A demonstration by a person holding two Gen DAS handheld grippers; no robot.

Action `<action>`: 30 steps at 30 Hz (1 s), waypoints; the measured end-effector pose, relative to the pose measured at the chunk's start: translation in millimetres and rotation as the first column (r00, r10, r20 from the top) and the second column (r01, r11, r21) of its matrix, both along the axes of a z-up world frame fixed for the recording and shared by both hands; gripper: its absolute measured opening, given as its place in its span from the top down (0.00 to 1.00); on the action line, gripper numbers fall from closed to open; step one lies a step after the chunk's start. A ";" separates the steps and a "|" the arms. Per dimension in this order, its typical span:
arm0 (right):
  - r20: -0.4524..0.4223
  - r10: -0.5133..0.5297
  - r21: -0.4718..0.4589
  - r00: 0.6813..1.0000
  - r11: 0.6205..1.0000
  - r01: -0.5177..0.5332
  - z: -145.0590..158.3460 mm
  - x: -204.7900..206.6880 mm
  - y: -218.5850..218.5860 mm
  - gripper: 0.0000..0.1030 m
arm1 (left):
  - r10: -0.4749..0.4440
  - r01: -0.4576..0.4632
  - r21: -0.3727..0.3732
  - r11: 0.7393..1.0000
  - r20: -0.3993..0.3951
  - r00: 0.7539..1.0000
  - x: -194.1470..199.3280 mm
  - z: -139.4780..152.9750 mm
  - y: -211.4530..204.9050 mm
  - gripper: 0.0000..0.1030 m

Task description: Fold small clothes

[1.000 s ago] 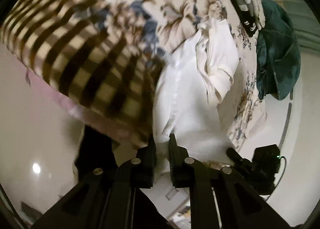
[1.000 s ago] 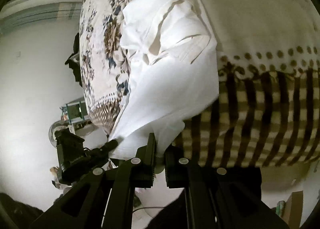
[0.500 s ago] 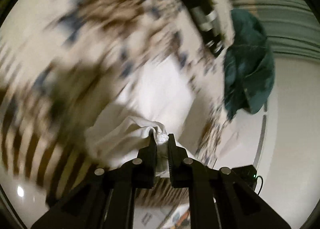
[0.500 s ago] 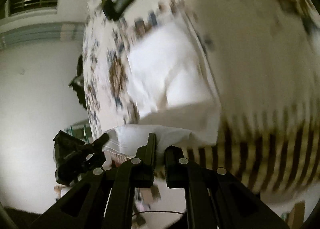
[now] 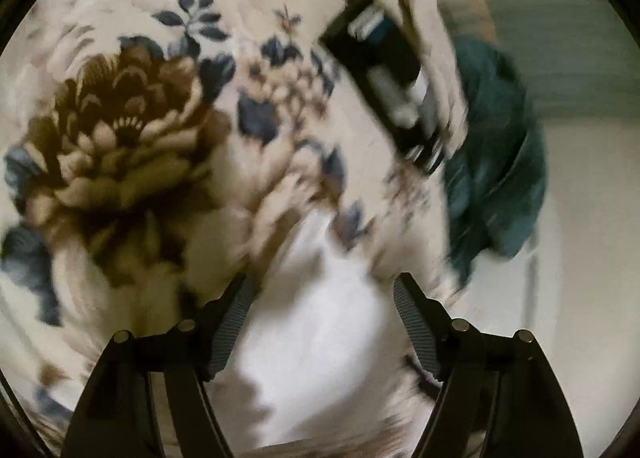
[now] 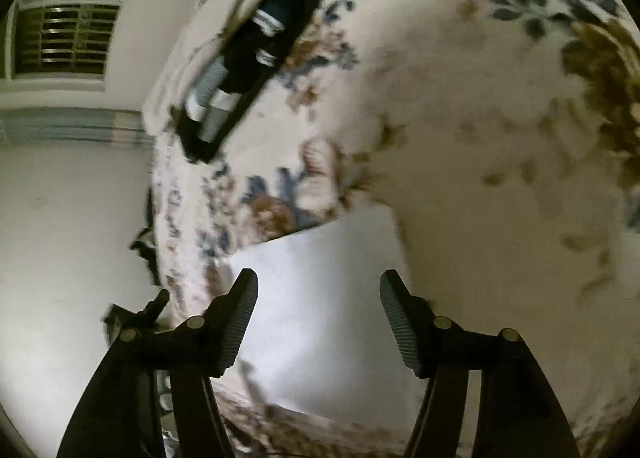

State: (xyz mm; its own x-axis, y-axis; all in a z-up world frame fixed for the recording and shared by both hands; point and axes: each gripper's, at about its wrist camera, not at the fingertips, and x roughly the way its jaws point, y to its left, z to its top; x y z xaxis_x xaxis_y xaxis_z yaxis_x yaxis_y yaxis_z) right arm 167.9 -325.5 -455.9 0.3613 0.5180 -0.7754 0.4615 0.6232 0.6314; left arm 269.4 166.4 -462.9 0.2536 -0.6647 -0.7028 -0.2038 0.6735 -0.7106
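I judge this white garment (image 6: pixel 320 318) folded and laid flat on the floral bedspread (image 6: pixel 480 118), with my left gripper (image 5: pixel 320 322) and right gripper (image 6: pixel 318 318) both spread wide, empty, just above it, and a teal garment (image 5: pixel 496 162) beyond it apparently unfolded.

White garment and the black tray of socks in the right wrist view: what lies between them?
Only bare floral bedspread separates the white garment from the black tray.

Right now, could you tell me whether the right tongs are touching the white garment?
Cannot tell. In the right wrist view the right tongs stand open with the white garment showing between the fingers; blur hides any contact or gap at the tips.
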 end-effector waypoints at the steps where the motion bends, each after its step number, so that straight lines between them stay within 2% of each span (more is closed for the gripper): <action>1: -0.026 0.006 0.000 1.000 1.000 -0.006 -7.6 -1.9 -0.3 0.36 | -0.056 0.057 0.056 0.997 -0.023 0.998 -1.2 -8.3 -9.5 0.31; 4: -0.091 0.013 0.005 0.996 1.000 -0.013 -33.0 1.2 0.5 0.36 | -0.127 0.133 0.084 0.988 -0.075 0.989 5.7 -33.0 -29.7 0.31; 6: -0.098 -0.001 0.021 0.995 1.000 0.003 -47.6 10.4 1.3 0.37 | -0.126 0.132 0.074 0.988 -0.077 0.989 12.2 -40.1 -36.5 0.35; 7: -0.088 -0.018 0.035 0.996 0.999 0.021 -52.7 15.7 1.3 0.49 | -0.121 0.125 0.078 0.989 -0.053 0.991 17.7 -40.8 -40.9 0.59; 8: -0.075 -0.030 0.047 0.997 0.998 0.034 -55.3 20.0 1.8 0.66 | -0.129 0.131 0.079 0.988 -0.033 0.991 21.9 -38.9 -43.7 0.92; 9: -0.076 -0.036 0.044 0.996 0.998 0.039 -57.0 26.1 3.3 0.98 | -0.143 0.144 0.089 0.986 -0.020 0.990 25.7 -36.5 -46.6 0.94; 11: -0.040 -0.053 -0.001 0.998 0.999 0.053 -50.6 35.5 5.1 0.98 | -0.166 0.162 0.148 0.976 0.016 0.986 32.0 -30.1 -50.0 0.95; 13: -0.043 -0.049 -0.050 0.998 0.998 0.047 -48.5 41.9 6.6 0.98 | -0.173 0.171 0.158 0.973 0.000 0.985 37.4 -36.0 -48.1 0.95; 15: -0.067 -0.046 -0.048 0.997 0.998 0.043 -55.2 43.9 7.3 0.98 | -0.147 0.152 0.164 0.975 -0.042 0.988 42.4 -46.6 -36.3 0.94; 16: -0.076 -0.043 -0.047 0.996 0.998 0.040 -56.8 43.6 7.3 0.98 | -0.141 0.148 0.133 0.980 -0.059 0.988 44.0 -50.6 -31.5 0.92; 18: -0.091 -0.032 -0.035 0.995 0.999 0.029 -57.9 42.1 6.2 0.95 | -0.120 0.125 0.051 0.991 -0.086 0.989 40.7 -50.8 -15.8 0.78; 19: -0.102 -0.029 -0.014 0.994 1.000 0.028 -57.8 39.5 3.7 0.87 | -0.114 0.117 0.018 0.993 -0.094 0.989 37.4 -50.3 -9.3 0.47; 20: -0.112 -0.022 0.012 0.993 1.000 0.024 -57.7 35.4 0.6 0.78 | -0.114 0.113 -0.018 0.993 -0.093 0.989 33.7 -50.7 -4.1 0.21; 21: -0.110 -0.018 0.036 0.994 0.999 0.022 -57.3 30.9 -1.7 0.52 | -0.108 0.102 -0.068 0.992 -0.089 0.990 25.7 -51.6 3.9 0.20; 22: -0.097 -0.019 0.069 0.995 0.997 0.026 -56.7 23.3 -4.9 0.37 | -0.107 0.098 -0.096 0.990 -0.094 0.990 20.4 -52.8 7.8 0.20; 24: -0.098 0.006 0.121 0.995 0.993 0.006 -61.7 10.3 -5.4 0.34 | -0.123 0.101 -0.168 0.981 -0.129 0.984 5.9 -63.0 11.6 0.20; 27: -0.144 0.091 0.227 0.985 0.972 -0.057 -86.1 -2.8 7.1 0.34 | -0.177 0.134 -0.244 0.960 -0.161 0.971 -12.4 -78.6 1.8 0.20; 30: -0.142 0.158 0.306 0.977 0.946 -0.109 -104.7 -7.0 25.8 0.34 | -0.242 0.202 -0.237 0.950 -0.152 0.958 -16.0 -80.8 -13.9 0.20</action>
